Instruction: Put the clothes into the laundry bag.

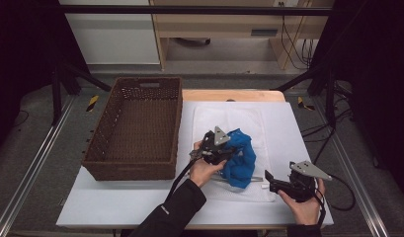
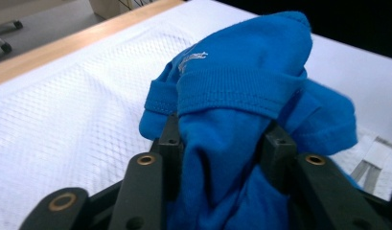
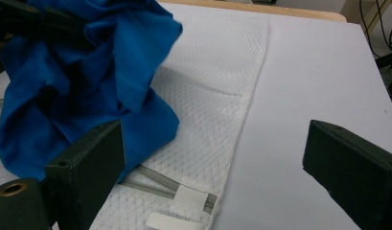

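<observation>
A crumpled blue garment (image 1: 240, 158) (image 2: 236, 96) (image 3: 88, 76) is bunched up over a white mesh laundry bag (image 1: 229, 118) (image 2: 64, 120) (image 3: 213, 91) on the white table. My left gripper (image 1: 215, 147) (image 2: 222, 143) is shut on the blue garment, with cloth bulging between its jaws and lifted a little off the bag. My right gripper (image 1: 269, 181) (image 3: 213, 163) stands open near the table's front right, just right of the garment, with nothing between its jaws. The bag's zipper end (image 3: 184, 194) lies in front of it.
A brown wicker basket (image 1: 135, 128) stands on the left half of the white table (image 1: 283, 128), with nothing showing inside. A wooden edge (image 1: 229, 95) runs along the table's far side. Black cables (image 1: 338, 197) trail off at the right.
</observation>
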The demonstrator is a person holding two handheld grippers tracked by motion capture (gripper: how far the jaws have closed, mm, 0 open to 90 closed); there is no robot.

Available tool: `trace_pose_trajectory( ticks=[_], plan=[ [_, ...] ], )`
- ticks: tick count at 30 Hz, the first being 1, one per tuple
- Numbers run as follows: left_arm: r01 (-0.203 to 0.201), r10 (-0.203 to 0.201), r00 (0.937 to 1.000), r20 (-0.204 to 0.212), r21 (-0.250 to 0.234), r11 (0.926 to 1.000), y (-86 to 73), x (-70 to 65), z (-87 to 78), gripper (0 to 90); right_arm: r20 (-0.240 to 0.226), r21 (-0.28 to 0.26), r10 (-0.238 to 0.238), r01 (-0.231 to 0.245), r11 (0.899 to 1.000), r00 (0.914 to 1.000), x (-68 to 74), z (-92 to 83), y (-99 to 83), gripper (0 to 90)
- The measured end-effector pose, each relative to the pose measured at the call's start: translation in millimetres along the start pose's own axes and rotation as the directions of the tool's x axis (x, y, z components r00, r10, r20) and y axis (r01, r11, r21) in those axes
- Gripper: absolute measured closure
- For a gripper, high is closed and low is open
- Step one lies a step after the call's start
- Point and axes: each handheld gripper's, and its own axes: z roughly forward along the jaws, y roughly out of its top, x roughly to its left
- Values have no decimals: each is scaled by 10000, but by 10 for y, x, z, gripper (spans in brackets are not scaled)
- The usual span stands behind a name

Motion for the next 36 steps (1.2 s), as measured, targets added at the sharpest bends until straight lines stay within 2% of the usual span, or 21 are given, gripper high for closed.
trace_pose_trajectory(
  ticks=[4,8,11,18,23,27,30,31,36],
  plan=[
    [-175,178,9998,-51,588,9981,-81,-23,95,517,-22,27,37,-37,10000,10000,-4,2,-4,78],
    [-194,192,9998,34,861,9961,-114,-19,117,428,-33,33,11,-11,10000,10000,3,6,-3,78],
    [-78,68,9999,122,872,9962,-103,-23,70,383,-19,23,-41,41,10000,10000,5,8,-1,78],
    [72,-90,9989,460,401,9992,15,-30,-268,227,-47,-38,-50,50,10000,10000,32,0,18,76],
    [-206,202,9992,343,104,9997,28,-41,-604,228,-172,-150,-91,88,9998,9998,64,-1,42,75],
    [-519,519,9986,55,-54,9986,-76,-76,-814,251,-357,-160,-106,100,9998,9993,120,15,59,74],
    [-660,661,9978,-88,169,9977,-205,-104,-913,251,-563,-141,-181,173,9998,9982,175,42,75,74],
    [-660,661,9978,-88,169,9977,-205,-104,-913,250,-563,-141,-181,173,9998,9982,175,42,75,74],
    [-762,779,9967,-223,713,9945,-495,-178,-1000,247,-937,-86,-306,299,9995,9951,289,112,113,74]
  ],
)
